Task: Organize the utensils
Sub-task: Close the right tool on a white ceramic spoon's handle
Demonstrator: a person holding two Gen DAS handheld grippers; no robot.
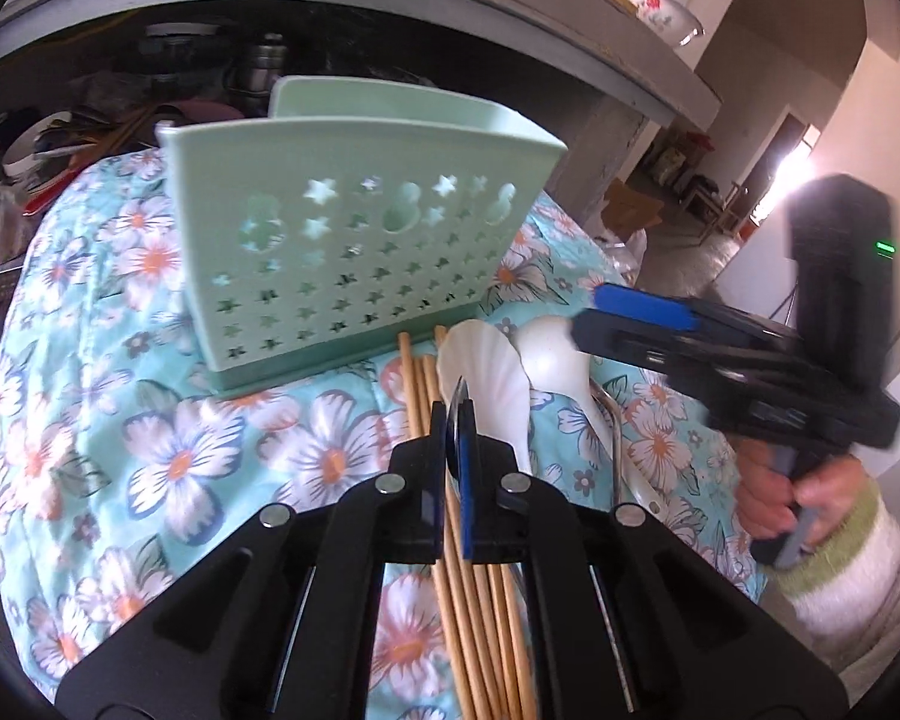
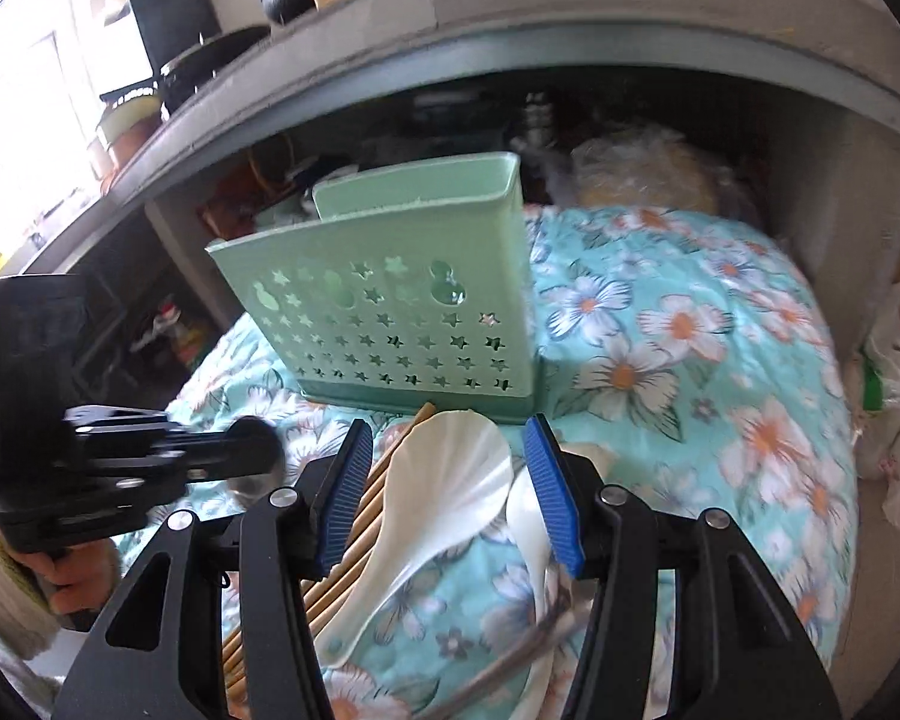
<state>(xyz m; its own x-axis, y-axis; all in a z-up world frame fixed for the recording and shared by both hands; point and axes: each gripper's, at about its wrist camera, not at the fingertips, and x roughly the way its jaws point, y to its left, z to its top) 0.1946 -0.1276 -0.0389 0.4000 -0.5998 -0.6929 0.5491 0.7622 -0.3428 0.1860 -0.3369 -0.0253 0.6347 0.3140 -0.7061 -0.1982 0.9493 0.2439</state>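
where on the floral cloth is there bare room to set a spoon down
Bare floral cloth lies right of the green holder, and more lies left of it. In front of it is crowded: chopsticks and white spoons.

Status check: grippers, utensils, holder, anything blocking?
Left gripper shut, nothing visibly held. Right gripper open above white spoons. Chopsticks and spoons lie on floral cloth before green holder. Path clear.
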